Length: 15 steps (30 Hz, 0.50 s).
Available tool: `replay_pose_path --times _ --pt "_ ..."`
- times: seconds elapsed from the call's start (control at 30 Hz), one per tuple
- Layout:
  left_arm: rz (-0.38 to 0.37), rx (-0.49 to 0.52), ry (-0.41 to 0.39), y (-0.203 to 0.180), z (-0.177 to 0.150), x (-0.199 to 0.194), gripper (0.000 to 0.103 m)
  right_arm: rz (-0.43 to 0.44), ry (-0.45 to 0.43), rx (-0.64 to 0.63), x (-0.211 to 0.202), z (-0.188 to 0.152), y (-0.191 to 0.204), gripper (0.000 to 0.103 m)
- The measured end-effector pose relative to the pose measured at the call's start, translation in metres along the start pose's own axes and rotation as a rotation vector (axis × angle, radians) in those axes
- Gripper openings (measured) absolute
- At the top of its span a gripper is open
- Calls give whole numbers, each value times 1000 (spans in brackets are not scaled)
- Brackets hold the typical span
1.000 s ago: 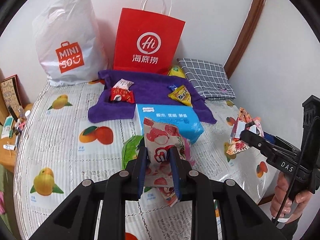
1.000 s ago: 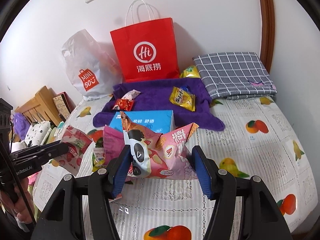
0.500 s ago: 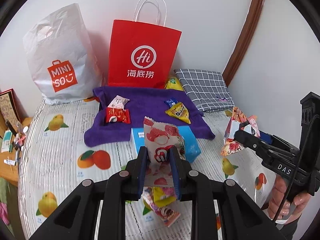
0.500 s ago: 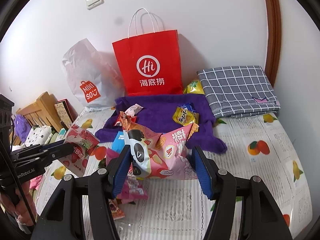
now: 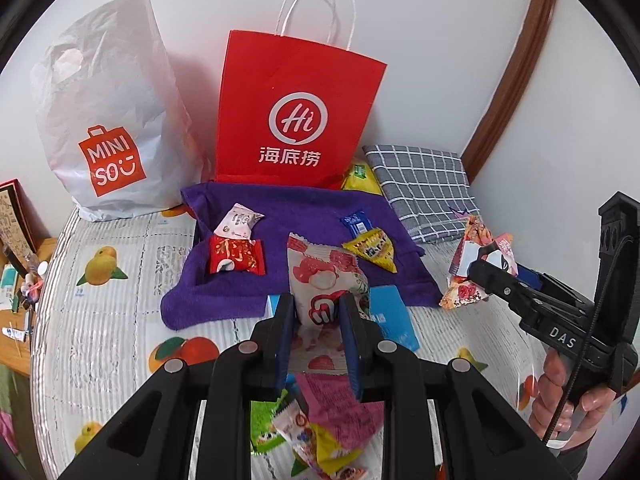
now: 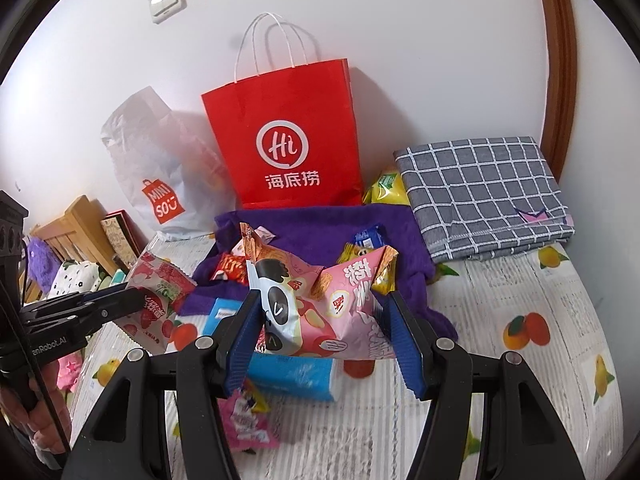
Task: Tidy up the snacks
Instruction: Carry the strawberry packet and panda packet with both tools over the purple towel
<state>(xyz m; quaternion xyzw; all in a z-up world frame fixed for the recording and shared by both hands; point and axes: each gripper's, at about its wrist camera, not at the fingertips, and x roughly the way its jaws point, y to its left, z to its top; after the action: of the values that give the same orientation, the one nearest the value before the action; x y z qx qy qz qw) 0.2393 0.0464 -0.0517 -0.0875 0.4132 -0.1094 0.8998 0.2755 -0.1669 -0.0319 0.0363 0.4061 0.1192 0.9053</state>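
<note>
Above the fruit-print bed [image 6: 520, 360] and purple towel [image 5: 304, 216], the right gripper [image 6: 324, 332] has its fingers partly spread, clamping a pink panda snack bag [image 6: 320, 300], while the left gripper [image 5: 318, 332] pinches a strawberry snack packet [image 5: 320, 280] almost closed.

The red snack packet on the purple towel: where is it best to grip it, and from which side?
The red snack packet lies flat on the purple towel, so I would come from above and pinch its crimped right end, which looks free. A white packet sits close behind it, so avoid that back edge.
</note>
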Motion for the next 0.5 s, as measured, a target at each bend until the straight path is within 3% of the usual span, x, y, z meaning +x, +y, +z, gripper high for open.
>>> replay_pose_path --times 0.27,0.5 --pt "19 -12 19 6 14 26 22 5 31 -11 38 12 -8 60" --pt "41 -14 31 14 23 44 22 -44 58 -56 72 21 -10 60"
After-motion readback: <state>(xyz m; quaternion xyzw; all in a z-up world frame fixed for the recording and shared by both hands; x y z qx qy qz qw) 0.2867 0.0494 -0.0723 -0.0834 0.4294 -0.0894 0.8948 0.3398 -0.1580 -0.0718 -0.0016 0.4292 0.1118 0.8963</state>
